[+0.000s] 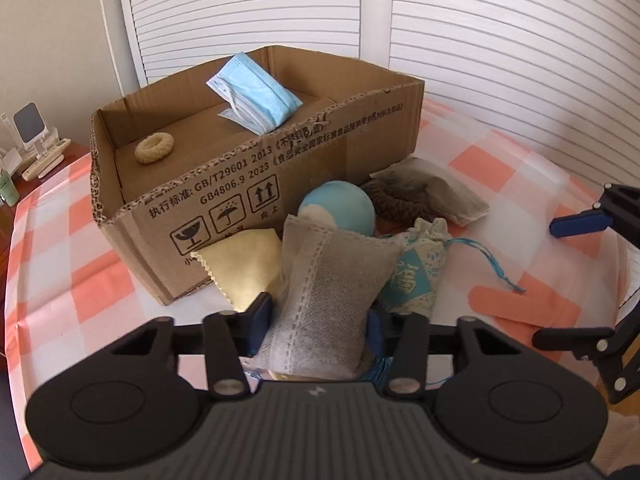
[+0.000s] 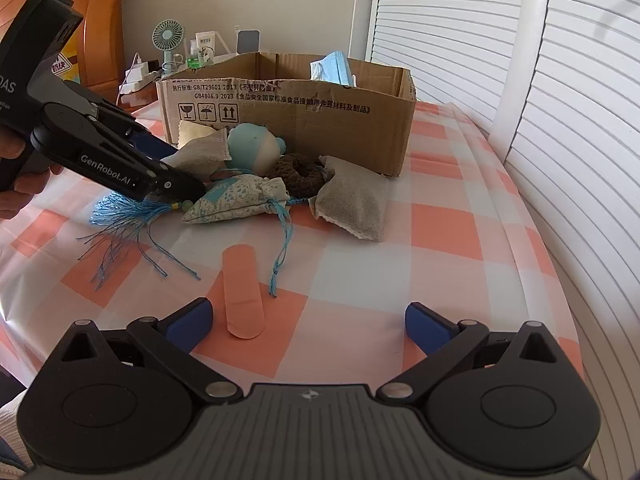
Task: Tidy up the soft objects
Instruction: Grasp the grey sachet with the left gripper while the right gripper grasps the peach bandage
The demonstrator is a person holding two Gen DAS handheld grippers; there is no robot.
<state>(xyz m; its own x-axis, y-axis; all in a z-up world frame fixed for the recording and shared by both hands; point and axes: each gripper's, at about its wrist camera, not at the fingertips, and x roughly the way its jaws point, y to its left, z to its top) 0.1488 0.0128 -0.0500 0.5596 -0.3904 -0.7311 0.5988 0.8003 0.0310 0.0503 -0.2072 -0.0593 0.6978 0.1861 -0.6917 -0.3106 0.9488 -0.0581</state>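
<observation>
**Grey sachet gripped beside the cardboard box**

A checked tablecloth [image 2: 440,216] fills the lower half of both views. A cardboard box [image 1: 304,184] is seen upper centre in the left wrist view; a blue face mask [image 1: 256,92] leans inside it at the top, and a cream ring [image 1: 154,148] lies on its floor at the left.

In front of the box a pile of soft things is gathered at frame centre: a blue plush ball [image 1: 340,204], a dark knitted ring [image 1: 396,200], a second grey pouch [image 2: 352,204], a yellow cloth [image 1: 244,268] and a patterned tasselled sachet [image 2: 236,204].

The left gripper [image 1: 316,324] is clenched on a grey mesh sachet [image 1: 328,292] at lower centre. The right gripper [image 2: 308,320] is held released, its fingers spread wide, at the bottom of its own view. An orange plaster [image 2: 242,300] lies flat between its fingers.
</observation>
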